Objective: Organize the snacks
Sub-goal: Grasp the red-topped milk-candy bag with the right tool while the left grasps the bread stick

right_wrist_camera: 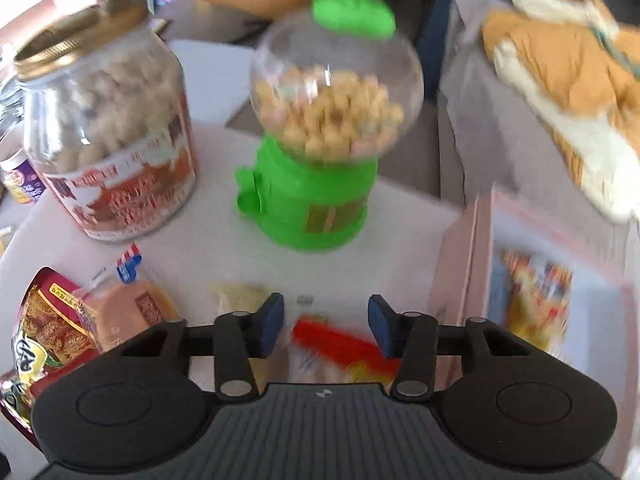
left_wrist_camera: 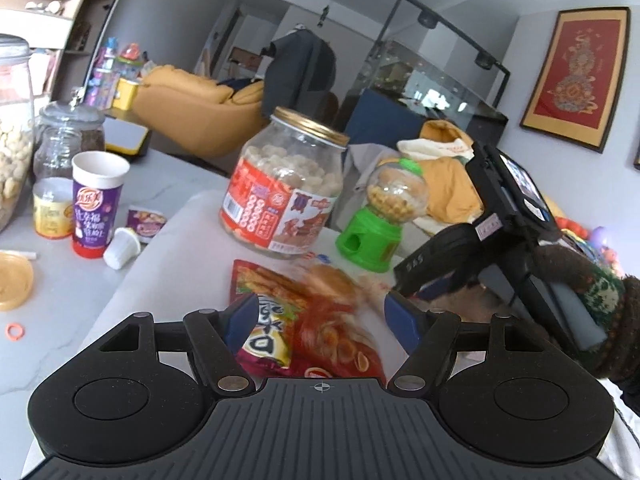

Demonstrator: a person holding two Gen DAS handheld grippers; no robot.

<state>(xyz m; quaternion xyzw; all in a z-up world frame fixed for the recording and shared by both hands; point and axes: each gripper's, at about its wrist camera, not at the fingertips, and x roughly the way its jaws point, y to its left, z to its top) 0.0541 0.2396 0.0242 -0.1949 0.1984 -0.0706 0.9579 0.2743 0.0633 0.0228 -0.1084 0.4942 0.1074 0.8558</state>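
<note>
Nearest the left wrist camera, the left gripper (left_wrist_camera: 320,314) has its jaws wide apart and nothing between the pads. A red snack bag (left_wrist_camera: 332,336) lies flat below it on the table (left_wrist_camera: 52,280). The gripper body hides the bag's near end, and the bag's far end is smeared by motion blur, so only part of its print is readable: yellow lettering and pictured snacks.

In the right wrist view, the right gripper (right_wrist_camera: 326,320) has its jaws partly apart, with a small red packet (right_wrist_camera: 336,340) lying between them. Blur hides whether the pads press on it, so a grip cannot be confirmed. The packet's label cannot be read. To its left lies a clear-wrapped bun (right_wrist_camera: 132,304), partly over the red snack bag. To the right stands a pink box (right_wrist_camera: 472,248), cut off by the frame edge; its contents are blurred yellow and orange.

A gloved hand (left_wrist_camera: 580,296) holds the right gripper.

Farther back, upright and apart from each other, stand a gold-lidded jar (left_wrist_camera: 286,196) of pale round snacks and a green dispenser (left_wrist_camera: 376,220) with a clear globe
</note>
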